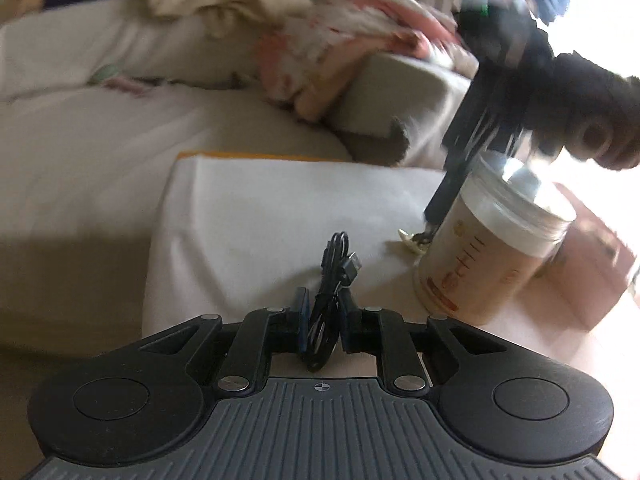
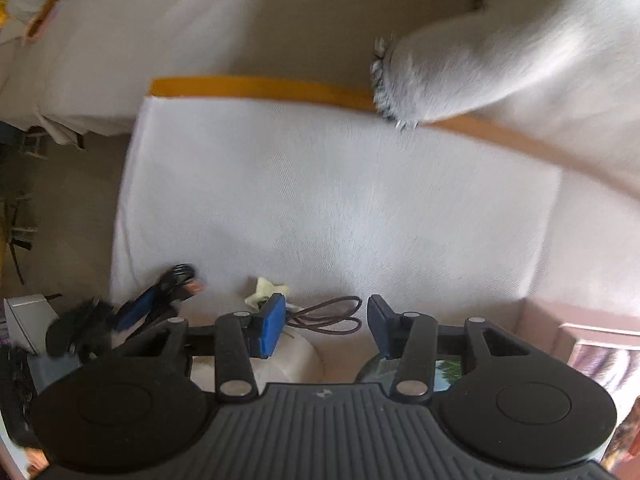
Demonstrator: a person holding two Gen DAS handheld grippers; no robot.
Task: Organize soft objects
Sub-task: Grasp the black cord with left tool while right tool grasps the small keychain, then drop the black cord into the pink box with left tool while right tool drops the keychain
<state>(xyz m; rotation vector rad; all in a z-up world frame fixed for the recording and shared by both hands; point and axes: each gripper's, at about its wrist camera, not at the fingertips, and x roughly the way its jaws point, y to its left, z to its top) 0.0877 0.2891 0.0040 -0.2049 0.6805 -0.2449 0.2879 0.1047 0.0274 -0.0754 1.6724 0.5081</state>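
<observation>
My left gripper (image 1: pixel 323 304) is shut on a coiled black USB cable (image 1: pixel 334 268) and holds it over a white folded cloth (image 1: pixel 280 208) with an orange edge. It also shows in the right wrist view (image 2: pixel 160 296), at the lower left. My right gripper (image 2: pixel 326 312) is open and empty above a brown looped cord (image 2: pixel 328 316) and a small cream star-shaped piece (image 2: pixel 266 290) on the same white cloth (image 2: pixel 320 200). In the left wrist view the right gripper (image 1: pixel 432 220) reaches down beside the jar.
A cream jar with a white lid (image 1: pixel 492 248) stands at the right of the cloth, a pink box (image 1: pixel 592 264) behind it. A sofa (image 1: pixel 80 140) with pink and beige clothes (image 1: pixel 352 40) lies beyond. A grey fringed cushion (image 2: pixel 480 68) overhangs the cloth.
</observation>
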